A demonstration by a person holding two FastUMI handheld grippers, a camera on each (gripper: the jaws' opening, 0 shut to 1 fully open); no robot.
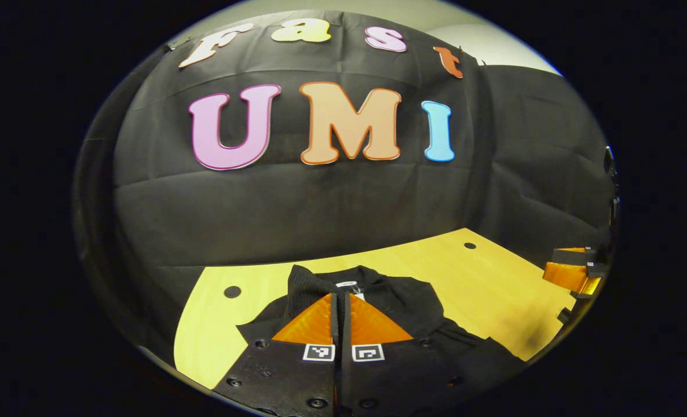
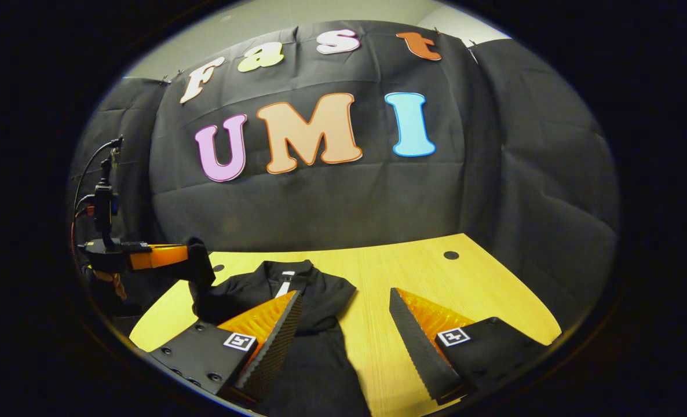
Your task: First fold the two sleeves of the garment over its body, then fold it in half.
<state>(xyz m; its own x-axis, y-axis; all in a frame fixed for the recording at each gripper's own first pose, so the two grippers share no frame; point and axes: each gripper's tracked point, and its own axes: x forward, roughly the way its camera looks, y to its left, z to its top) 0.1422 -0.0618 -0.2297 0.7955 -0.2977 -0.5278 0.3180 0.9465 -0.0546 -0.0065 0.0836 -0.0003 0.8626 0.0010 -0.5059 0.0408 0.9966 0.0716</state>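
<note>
Cloth, soft and limp, is what this black garment point(image 2: 297, 324) on the wooden table point(image 2: 465, 278) looks like, best pinched at a cuff; left gripper point(image 1: 341, 301) pinches a fold, right gripper point(image 2: 343, 313) hovers spread.

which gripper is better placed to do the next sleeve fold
Probably left. The left gripper has its fingers closed on a raised piece of the black garment, apparently a sleeve, ready to carry it over. The right gripper is open above the wooden table, holding nothing.
</note>
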